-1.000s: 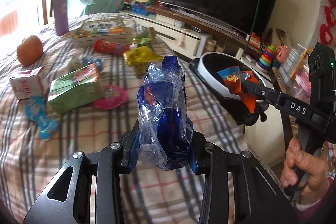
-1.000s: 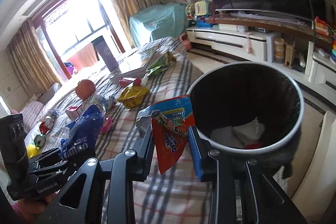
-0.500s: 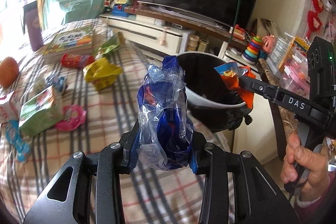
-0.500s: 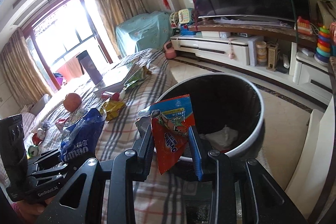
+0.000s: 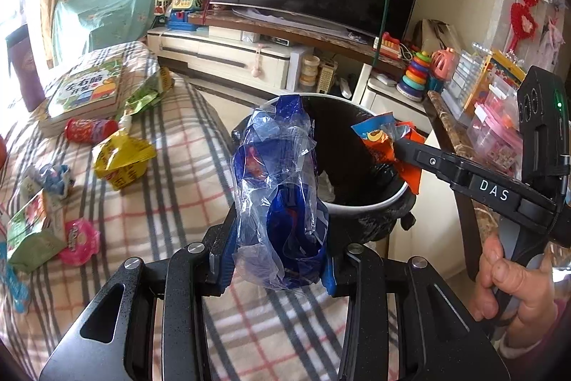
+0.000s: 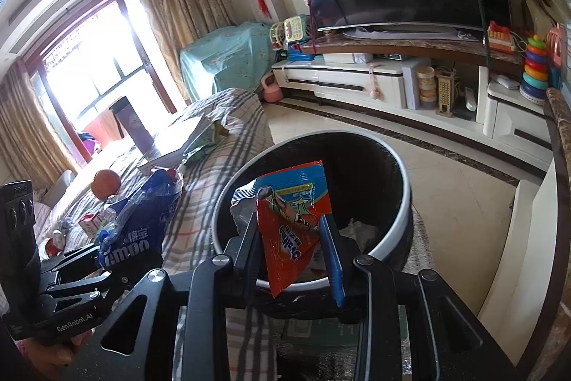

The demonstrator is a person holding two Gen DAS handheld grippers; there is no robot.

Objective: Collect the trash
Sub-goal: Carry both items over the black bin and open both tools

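Right hand-held gripper (image 6: 294,252), clamped on an orange wrapper (image 6: 291,224), hangs over the bin (image 6: 399,224); left hand-held gripper (image 5: 276,259), clamping a blue bag (image 5: 278,188), sits just short.

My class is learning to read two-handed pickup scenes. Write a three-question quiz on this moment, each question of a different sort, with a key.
1. True or false: the left gripper holds nothing.
2. Which wrapper is over the trash bin's opening? A) orange snack packet B) blue plastic wrapper C) yellow packet
3. Fill in: the yellow packet lies on the ___ cloth.

Key
1. False: it is shut on the blue plastic wrapper.
2. A, held in the right gripper.
3. Plaid.
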